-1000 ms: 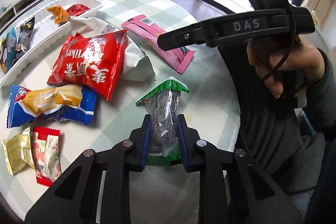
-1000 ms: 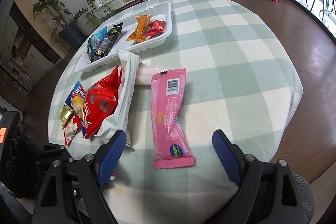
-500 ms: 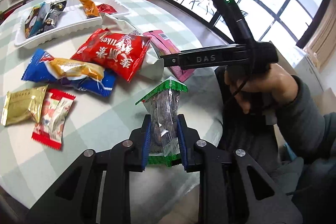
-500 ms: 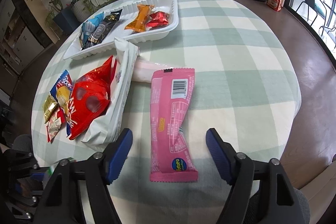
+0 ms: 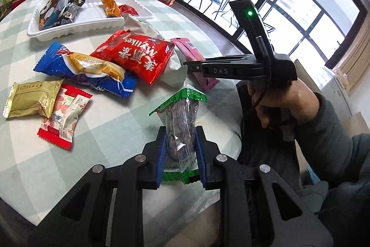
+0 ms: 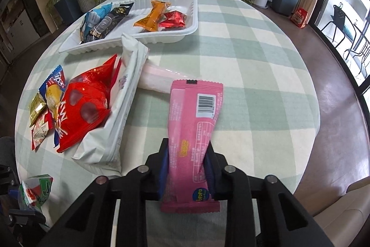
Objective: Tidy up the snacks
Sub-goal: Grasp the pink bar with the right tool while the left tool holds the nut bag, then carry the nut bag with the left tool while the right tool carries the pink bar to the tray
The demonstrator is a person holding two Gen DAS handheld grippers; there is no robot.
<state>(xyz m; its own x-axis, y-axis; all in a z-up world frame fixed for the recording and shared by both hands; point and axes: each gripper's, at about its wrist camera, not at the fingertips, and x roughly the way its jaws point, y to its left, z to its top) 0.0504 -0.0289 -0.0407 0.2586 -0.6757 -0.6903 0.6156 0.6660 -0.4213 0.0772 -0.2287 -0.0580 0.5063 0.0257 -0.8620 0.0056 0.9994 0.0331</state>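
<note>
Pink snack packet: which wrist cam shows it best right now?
Right wrist view. The pink snack packet fills the centre, barcode side up, and the right gripper is closing its jaws on the lower half. The left wrist view shows only the packet's two ends, the middle hidden behind the right gripper's body.

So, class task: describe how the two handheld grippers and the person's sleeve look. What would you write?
Both grippers are black, with silver screw heads and blue pads on two fingers. Seen from the left gripper, the right gripper bears raised letters "DAS", a lit green light on its upright part, and a thin black cable. The hand comes out of a grey-green sleeve.
</note>
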